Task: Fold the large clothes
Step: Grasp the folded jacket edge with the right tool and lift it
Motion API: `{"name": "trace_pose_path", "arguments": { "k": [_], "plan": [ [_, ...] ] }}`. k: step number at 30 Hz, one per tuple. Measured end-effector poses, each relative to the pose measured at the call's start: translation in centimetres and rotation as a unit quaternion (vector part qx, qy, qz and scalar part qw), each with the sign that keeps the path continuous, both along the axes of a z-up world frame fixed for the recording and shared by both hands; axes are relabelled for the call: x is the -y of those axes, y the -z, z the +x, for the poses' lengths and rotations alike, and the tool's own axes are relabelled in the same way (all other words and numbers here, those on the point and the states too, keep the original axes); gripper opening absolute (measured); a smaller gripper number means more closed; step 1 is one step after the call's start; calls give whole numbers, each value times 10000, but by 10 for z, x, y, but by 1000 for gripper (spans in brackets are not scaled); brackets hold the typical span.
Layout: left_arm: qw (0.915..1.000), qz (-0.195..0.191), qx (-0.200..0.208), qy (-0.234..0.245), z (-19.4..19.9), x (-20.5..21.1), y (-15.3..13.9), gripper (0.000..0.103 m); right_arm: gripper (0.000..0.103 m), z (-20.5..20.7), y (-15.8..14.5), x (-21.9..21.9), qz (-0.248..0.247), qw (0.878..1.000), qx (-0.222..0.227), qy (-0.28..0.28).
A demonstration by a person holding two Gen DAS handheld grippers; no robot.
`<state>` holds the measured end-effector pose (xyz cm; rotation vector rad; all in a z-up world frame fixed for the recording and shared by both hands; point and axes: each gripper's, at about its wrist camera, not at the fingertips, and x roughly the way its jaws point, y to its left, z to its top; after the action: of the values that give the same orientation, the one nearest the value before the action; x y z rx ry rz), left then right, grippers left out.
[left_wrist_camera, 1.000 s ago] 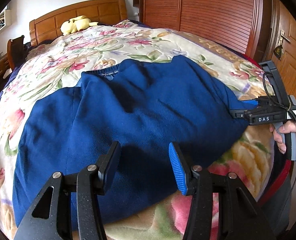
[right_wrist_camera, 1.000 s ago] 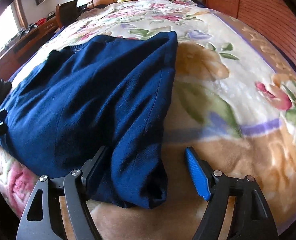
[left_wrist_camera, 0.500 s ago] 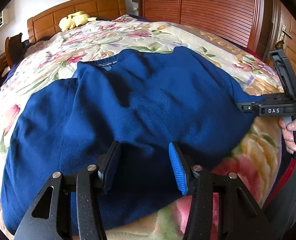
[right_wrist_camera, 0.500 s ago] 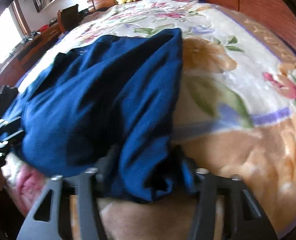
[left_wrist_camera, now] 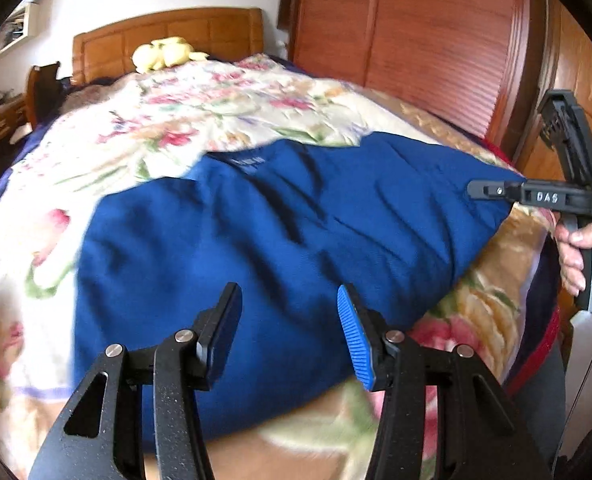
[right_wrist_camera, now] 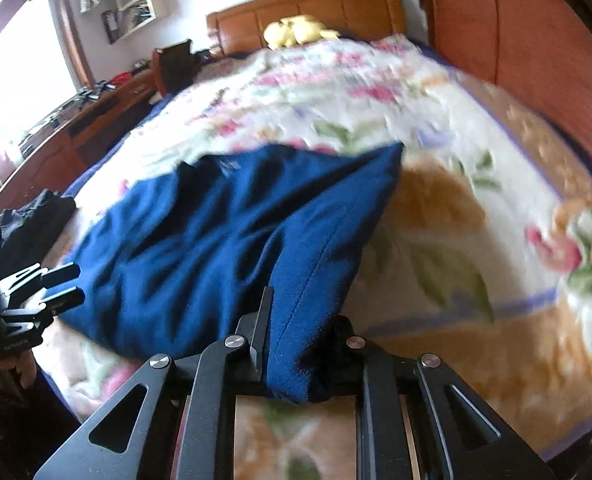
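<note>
The right hand-held gripper [right_wrist_camera: 296, 344] pinches the blue sweater's [left_wrist_camera: 279, 248] corner, its body stretching toward eleven o'clock; the left hand-held gripper [left_wrist_camera: 289, 328] hangs spread over the near hem.

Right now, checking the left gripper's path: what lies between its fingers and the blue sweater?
Nothing: the open left gripper hangs over the blue sweater, per the left wrist view.

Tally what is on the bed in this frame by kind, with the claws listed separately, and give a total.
Blue sweater: 1
Yellow plush toy: 1
Floral blanket: 1
Claws: 2, the left claw open over the sweater, the right claw shut on the sweater's edge
Total: 5
</note>
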<state>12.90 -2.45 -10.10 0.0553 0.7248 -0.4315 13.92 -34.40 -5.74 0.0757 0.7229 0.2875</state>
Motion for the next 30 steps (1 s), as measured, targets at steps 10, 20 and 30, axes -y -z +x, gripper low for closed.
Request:
{"name": "trace_pose_path", "arguments": {
  "k": [10,20,30],
  "plan": [
    [9970,-84,226,-730,-21,-83,-10,51,16,-6,-62,-97,-482,9937,670,-763],
    [9888,-275,426,-1403,-35,-144,-17,51,16,-4,-84,-208,-857,9750,978,-1804],
    [9822,-341,401,-1801,-36,-174,-13,51,20,9,-20,-266,-909,9594,140,-2665]
  ]
}}
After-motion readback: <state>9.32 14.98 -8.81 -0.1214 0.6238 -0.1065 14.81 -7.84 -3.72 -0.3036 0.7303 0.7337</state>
